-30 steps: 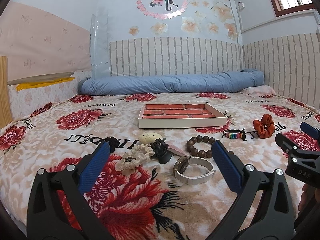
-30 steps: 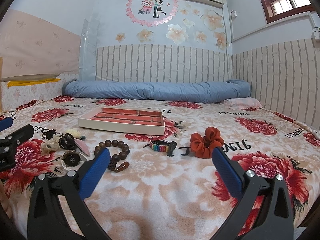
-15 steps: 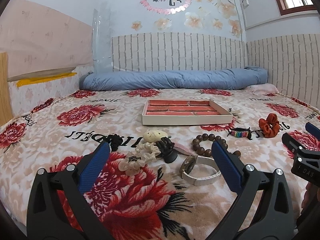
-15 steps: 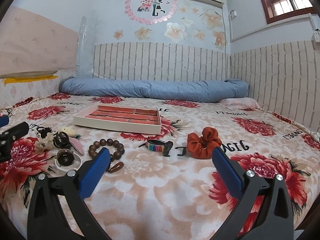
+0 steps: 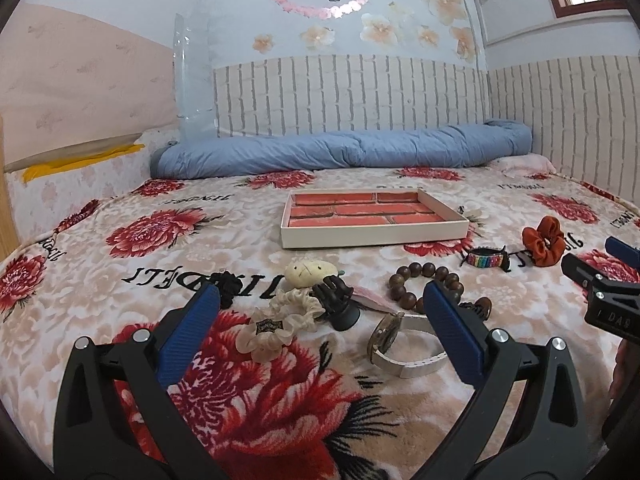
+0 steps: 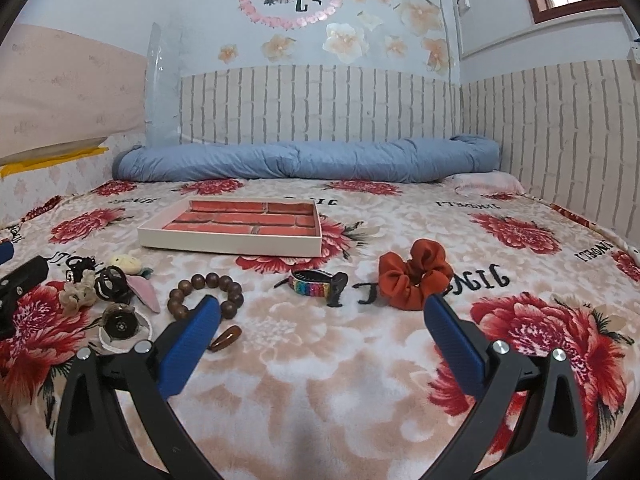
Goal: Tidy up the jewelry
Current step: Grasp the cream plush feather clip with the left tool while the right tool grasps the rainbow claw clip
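A white tray with a red brick-pattern floor lies empty on the floral bed; it also shows in the right wrist view. Near my open left gripper lie a cream scrunchie, a black claw clip, a white-strap watch, a wooden bead bracelet and a cream plush clip. My open right gripper hovers before a rainbow band, an orange scrunchie and the bead bracelet. Both grippers are empty.
A rolled blue duvet lies along the brick-pattern wall at the back. A small brown clip lies by my right gripper's left finger. A black hair tie lies left of the plush clip. The right gripper's body shows at the left view's right edge.
Both grippers have moved slightly forward and lower toward the items on the bed. Nothing has been picked up or shifted.
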Demonstrator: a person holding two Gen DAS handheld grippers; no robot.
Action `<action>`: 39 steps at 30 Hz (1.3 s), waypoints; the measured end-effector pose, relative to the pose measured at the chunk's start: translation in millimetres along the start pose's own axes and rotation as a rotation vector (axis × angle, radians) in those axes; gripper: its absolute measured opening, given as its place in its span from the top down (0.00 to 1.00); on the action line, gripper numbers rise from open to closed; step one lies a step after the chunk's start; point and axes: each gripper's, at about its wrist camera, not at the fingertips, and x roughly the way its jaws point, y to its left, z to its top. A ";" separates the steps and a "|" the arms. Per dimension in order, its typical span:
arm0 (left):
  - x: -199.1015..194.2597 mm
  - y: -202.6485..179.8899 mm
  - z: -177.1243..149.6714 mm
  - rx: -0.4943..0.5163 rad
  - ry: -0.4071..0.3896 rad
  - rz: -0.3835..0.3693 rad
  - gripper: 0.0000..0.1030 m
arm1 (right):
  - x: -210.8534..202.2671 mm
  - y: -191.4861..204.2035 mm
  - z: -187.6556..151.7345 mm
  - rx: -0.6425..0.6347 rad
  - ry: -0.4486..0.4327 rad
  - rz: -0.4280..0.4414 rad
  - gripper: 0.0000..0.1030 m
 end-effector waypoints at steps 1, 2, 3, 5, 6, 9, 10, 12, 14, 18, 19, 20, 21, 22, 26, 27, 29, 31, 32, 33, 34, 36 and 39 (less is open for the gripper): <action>2.8 0.0 1.1 0.001 0.010 -0.003 0.05 | 2.9 0.5 1.6 0.000 0.014 0.005 0.04; 4.1 0.4 1.6 0.000 0.015 -0.006 0.05 | 5.7 0.8 2.8 0.001 0.025 0.009 0.04; 7.4 0.8 3.1 -0.002 0.028 -0.016 0.05 | 8.5 0.7 3.8 0.002 0.035 0.020 0.04; 13.5 2.0 5.6 -0.006 0.050 -0.027 0.05 | 11.7 0.0 5.2 0.001 0.045 0.027 0.04; 15.8 3.2 7.0 -0.010 0.055 -0.031 0.05 | 14.0 0.5 6.2 -0.005 0.051 0.026 0.04; 24.5 4.8 13.2 -0.016 0.076 -0.048 0.05 | 20.6 3.3 10.3 -0.029 0.068 0.037 0.04; 28.6 5.7 15.9 -0.017 0.082 -0.051 0.05 | 23.0 4.5 12.1 -0.043 0.069 0.033 0.04; 35.4 6.0 19.9 -0.017 0.092 -0.056 0.05 | 27.5 5.7 14.5 -0.061 0.075 0.028 0.04; 43.9 6.2 23.4 -0.018 0.107 -0.057 0.05 | 36.4 6.4 18.0 -0.071 0.095 0.033 0.04; 57.6 6.2 27.9 -0.012 0.132 -0.060 0.05 | 53.8 7.9 20.2 -0.076 0.139 0.043 0.04; 60.6 5.5 29.0 -0.008 0.136 -0.060 0.05 | 58.6 7.9 20.9 -0.076 0.153 0.043 0.04; 65.7 4.5 30.6 -0.003 0.145 -0.059 0.05 | 63.3 7.7 21.2 -0.075 0.166 0.042 0.04; 69.5 4.3 31.5 -0.001 0.152 -0.058 0.05 | 69.7 7.4 22.2 -0.072 0.183 0.042 0.04; 74.3 4.7 32.7 -0.002 0.162 -0.059 0.05 | 74.4 7.0 22.5 -0.070 0.192 0.041 0.04; 96.6 11.0 34.0 -0.021 0.211 -0.066 0.05 | 95.7 4.1 24.6 -0.060 0.243 0.043 0.04; 103.3 13.7 34.3 -0.032 0.231 -0.071 0.05 | 102.4 3.2 25.0 -0.057 0.261 0.044 0.04; 112.1 17.7 34.8 -0.044 0.256 -0.073 0.05 | 112.7 1.2 25.0 -0.046 0.288 0.042 0.04; 122.4 20.2 35.4 -0.044 0.287 -0.068 0.05 | 124.1 -1.6 24.8 -0.035 0.320 0.043 0.04; 126.3 21.2 35.5 -0.044 0.299 -0.068 0.05 | 129.4 -2.5 24.7 -0.032 0.333 0.047 0.04; 130.8 21.6 36.0 -0.043 0.315 -0.074 0.05 | 133.2 -3.4 25.1 -0.033 0.340 0.045 0.04; 134.7 21.6 36.6 -0.040 0.326 -0.079 0.05 | 138.4 -3.6 25.5 -0.039 0.351 0.043 0.04; 140.6 20.8 37.5 -0.027 0.341 -0.075 0.05 | 146.6 -4.2 27.1 -0.048 0.367 0.034 0.04; 148.6 20.2 38.0 -0.019 0.354 -0.080 0.05 | 158.1 -7.5 28.9 -0.052 0.392 0.030 0.04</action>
